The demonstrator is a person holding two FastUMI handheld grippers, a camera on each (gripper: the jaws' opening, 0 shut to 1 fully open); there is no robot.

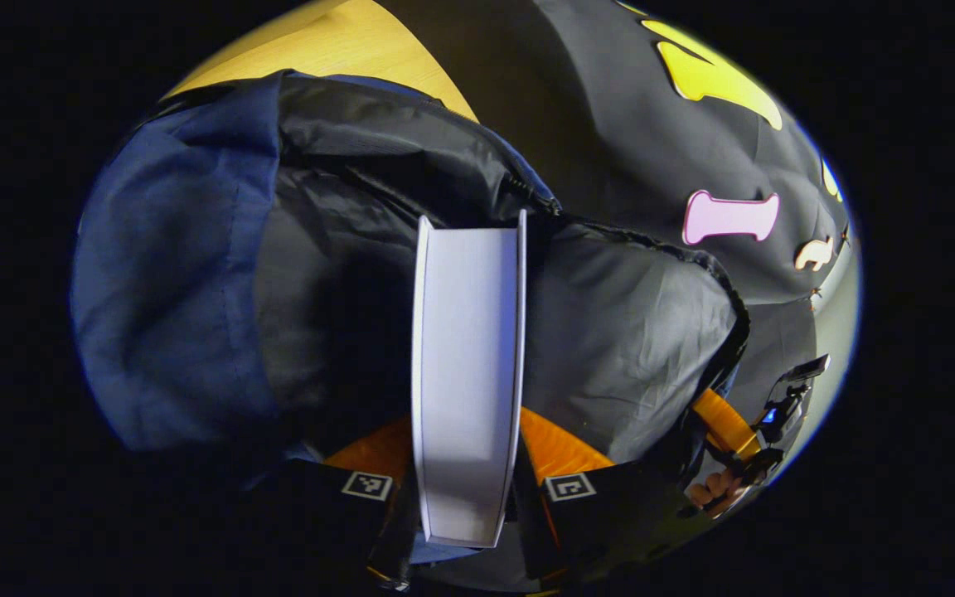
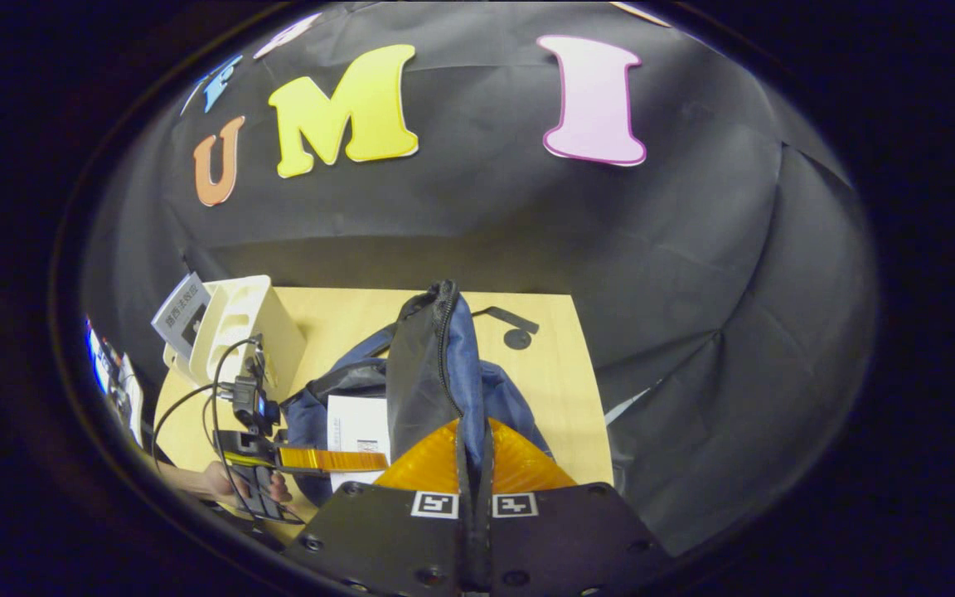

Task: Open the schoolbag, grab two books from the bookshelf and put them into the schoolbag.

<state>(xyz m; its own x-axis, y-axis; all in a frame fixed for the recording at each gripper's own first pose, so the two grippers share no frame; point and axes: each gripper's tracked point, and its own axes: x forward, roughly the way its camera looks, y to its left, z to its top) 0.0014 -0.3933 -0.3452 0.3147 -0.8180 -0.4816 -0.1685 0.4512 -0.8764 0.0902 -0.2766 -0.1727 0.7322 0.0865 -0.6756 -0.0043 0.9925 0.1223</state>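
The navy schoolbag lies open on the table, its black lining showing. My left gripper is shut on a white-edged book, which stands on edge in the bag's mouth. In the right gripper view, my right gripper is shut on the bag's zipped flap and holds it up. The same book shows at the opening, with the left gripper on it. The right gripper also appears at the bag's right rim, with a hand behind it.
A white bookshelf stands at the back left of the wooden table, with one book leaning in it. The booth's black cloth wall rises behind and to the right. A cable loops from the left gripper.
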